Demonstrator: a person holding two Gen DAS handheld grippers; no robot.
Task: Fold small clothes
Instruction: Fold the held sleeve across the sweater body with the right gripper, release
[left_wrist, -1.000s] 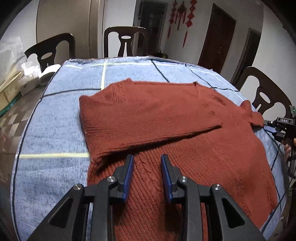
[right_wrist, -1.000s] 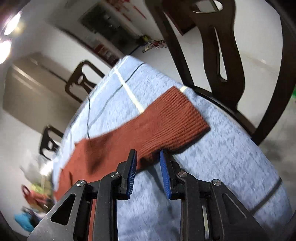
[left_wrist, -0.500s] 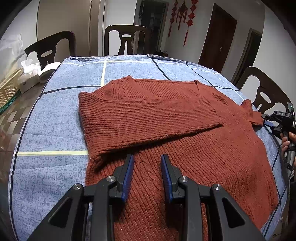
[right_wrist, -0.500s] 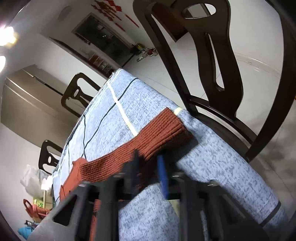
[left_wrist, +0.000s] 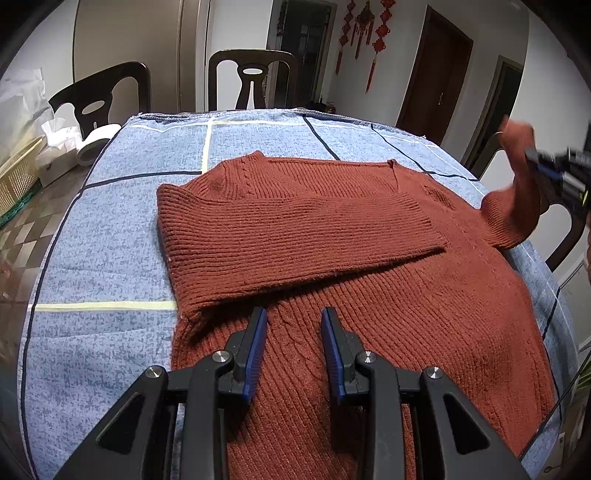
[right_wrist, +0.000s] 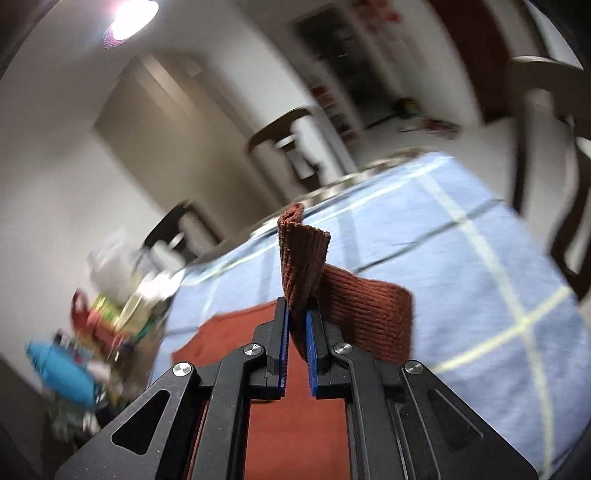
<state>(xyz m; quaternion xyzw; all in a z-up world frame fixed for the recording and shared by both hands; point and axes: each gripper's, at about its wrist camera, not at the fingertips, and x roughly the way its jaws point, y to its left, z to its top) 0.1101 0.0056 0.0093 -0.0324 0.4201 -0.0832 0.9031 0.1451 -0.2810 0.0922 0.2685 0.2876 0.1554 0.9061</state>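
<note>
The rust-red ribbed knit sweater (left_wrist: 369, 280) lay flat on the blue checked tablecloth (left_wrist: 110, 229), one sleeve folded across its chest. The left gripper (left_wrist: 291, 325) hovered released over its near hem; the right gripper (right_wrist: 297, 314) was clenched on the raised far-right sleeve cuff (right_wrist: 301, 254)

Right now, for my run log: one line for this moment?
step: second sleeve fold | right gripper: shut on sleeve cuff, raised | left gripper: open over sweater
</note>
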